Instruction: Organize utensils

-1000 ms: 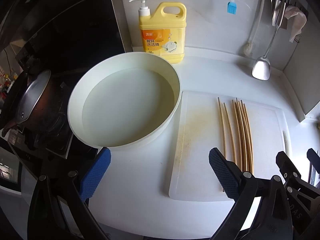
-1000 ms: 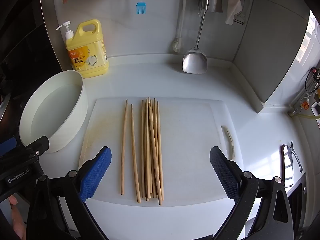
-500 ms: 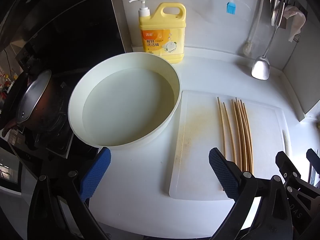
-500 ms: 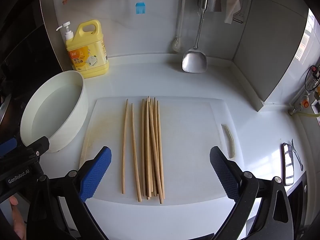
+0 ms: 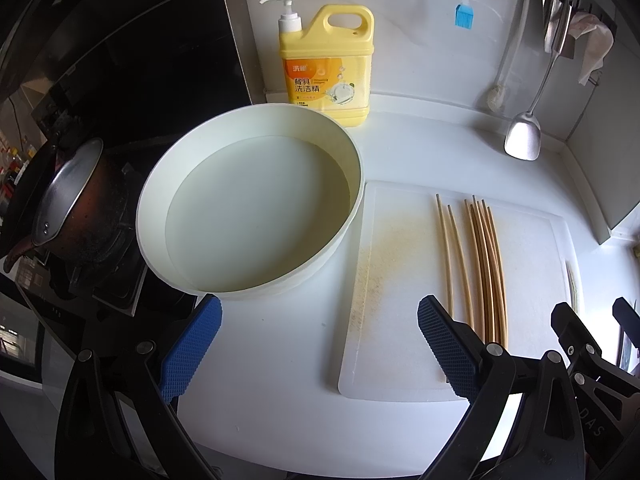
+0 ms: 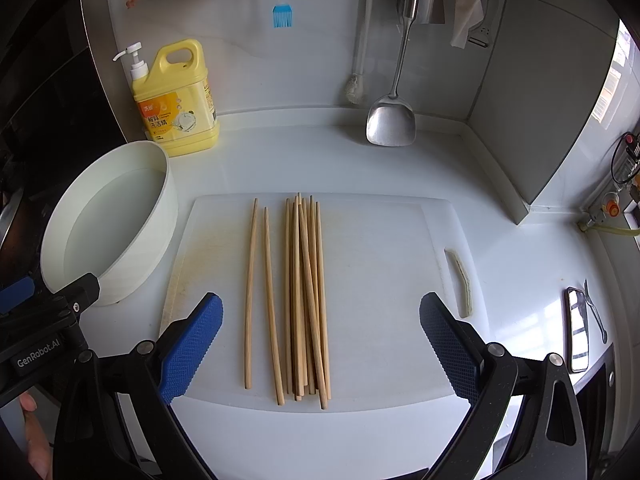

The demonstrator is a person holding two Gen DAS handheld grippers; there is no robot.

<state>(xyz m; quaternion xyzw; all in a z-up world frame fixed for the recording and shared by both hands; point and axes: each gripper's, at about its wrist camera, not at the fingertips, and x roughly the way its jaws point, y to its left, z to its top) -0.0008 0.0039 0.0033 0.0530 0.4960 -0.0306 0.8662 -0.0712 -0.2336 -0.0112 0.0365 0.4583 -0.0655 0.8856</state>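
Wooden chopsticks [image 6: 300, 296] lie on smooth white cutting board [image 6: 380, 264].

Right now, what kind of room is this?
Most likely a home kitchen: a dish soap bottle stands by the wall, a metal spatula hangs there, and chopsticks lie on a cutting board.

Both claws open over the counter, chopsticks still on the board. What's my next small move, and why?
Probably lower the right claw onto the chopsticks. They lie loose on the cutting board, their near ends between its open fingers, and nothing is held. The left claw is open too, but sits nearer the basin.
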